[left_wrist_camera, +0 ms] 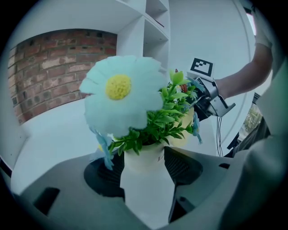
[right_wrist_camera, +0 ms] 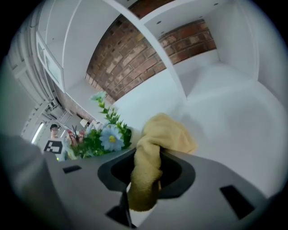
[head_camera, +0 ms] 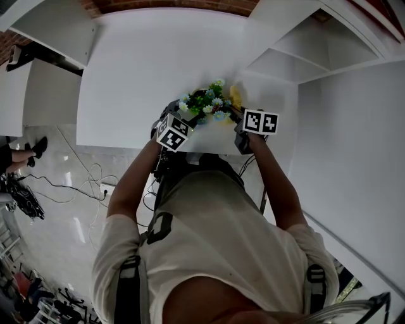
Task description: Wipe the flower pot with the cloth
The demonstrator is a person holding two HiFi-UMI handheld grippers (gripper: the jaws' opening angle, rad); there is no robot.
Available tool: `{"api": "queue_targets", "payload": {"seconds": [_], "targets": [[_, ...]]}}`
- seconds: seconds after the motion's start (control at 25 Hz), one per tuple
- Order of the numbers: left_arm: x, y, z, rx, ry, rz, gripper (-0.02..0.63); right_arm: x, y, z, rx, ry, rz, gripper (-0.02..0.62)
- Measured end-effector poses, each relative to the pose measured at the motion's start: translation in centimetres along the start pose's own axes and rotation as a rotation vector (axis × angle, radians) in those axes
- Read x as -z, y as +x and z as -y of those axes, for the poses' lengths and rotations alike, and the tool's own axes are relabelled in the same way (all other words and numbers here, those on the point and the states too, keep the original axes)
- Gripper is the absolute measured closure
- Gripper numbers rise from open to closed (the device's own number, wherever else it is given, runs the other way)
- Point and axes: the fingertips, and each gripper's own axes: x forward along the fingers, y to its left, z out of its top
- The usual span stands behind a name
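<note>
White bench (head_camera: 139, 76) set against a brick wall (head_camera: 171, 5) at 12 o'clock in the head view; white shelving (head_camera: 297, 60) stands at 2 o'clock. Cables (head_camera: 82, 180) lie on the floor at 8 o'clock.

The flower pot (left_wrist_camera: 144, 159), cream in colour, stands at the bench's near edge. It carries green foliage (left_wrist_camera: 164, 123), blue flowers and one large pale daisy (left_wrist_camera: 121, 94).

Left gripper (head_camera: 185, 120): at 8 o'clock of the flowers, angled downward. Its jaws are closed on the flower pot, one dark pad (left_wrist_camera: 180, 166) against each side of the pot wall.

Right gripper (right_wrist_camera: 146, 173): at 4 o'clock of the flowers, angled downward. Its jaws are clamped on a yellow cloth (right_wrist_camera: 166, 134), which bunches out beyond the jaw tips. In the head view the cloth sits just beside the flowers at 3 o'clock; whether it touches the pot cannot be told.
</note>
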Motion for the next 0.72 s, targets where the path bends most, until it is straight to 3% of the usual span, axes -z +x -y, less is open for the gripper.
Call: {"api": "queue_targets", "payload": {"seconds": [0.4,0.64,0.72], "targets": [[0.1,-0.6,-0.2,-0.003,-0.029,0.018,0.324,5.9,1.9,-3.6,-0.063,-0.046,-0.108,0.476],[0.5,-0.7,0.2,0.002,-0.052,0.020,0.325,6.2,1.7,-4.0,-0.087,-0.060,-0.123,0.476],[0.6,-0.8,0.5,0.004,-0.038,0.013,0.336,4.8,0.9,-3.4,-0.084,0.002,-0.073,0.476]]}}
